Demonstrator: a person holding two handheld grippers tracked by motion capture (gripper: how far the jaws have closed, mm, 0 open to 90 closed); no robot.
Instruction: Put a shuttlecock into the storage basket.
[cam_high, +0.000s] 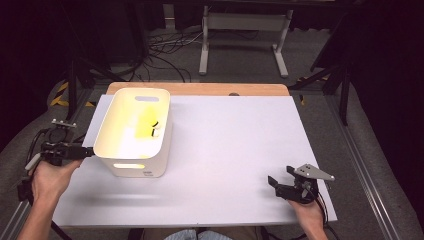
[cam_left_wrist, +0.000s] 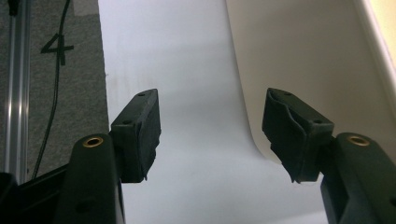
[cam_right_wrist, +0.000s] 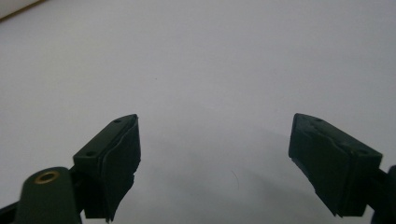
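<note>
Tipping risk is arising at centre left of the high view, where the left tongs (cam_high: 90, 150), apart and empty, are hanging just beside the white bin (cam_high: 134, 131) on the worktop (cam_high: 235, 145), while the right tongs (cam_high: 280, 181) are idling apart at lower right.

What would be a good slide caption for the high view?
Left gripper open beside a white bin; right gripper open over the white table.

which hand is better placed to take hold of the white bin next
Left, probably. The left gripper sits right beside the white bin, jaws open, with the bin's wall just ahead of one jaw. The right gripper, also open, is far across the table with bare surface ahead.
</note>
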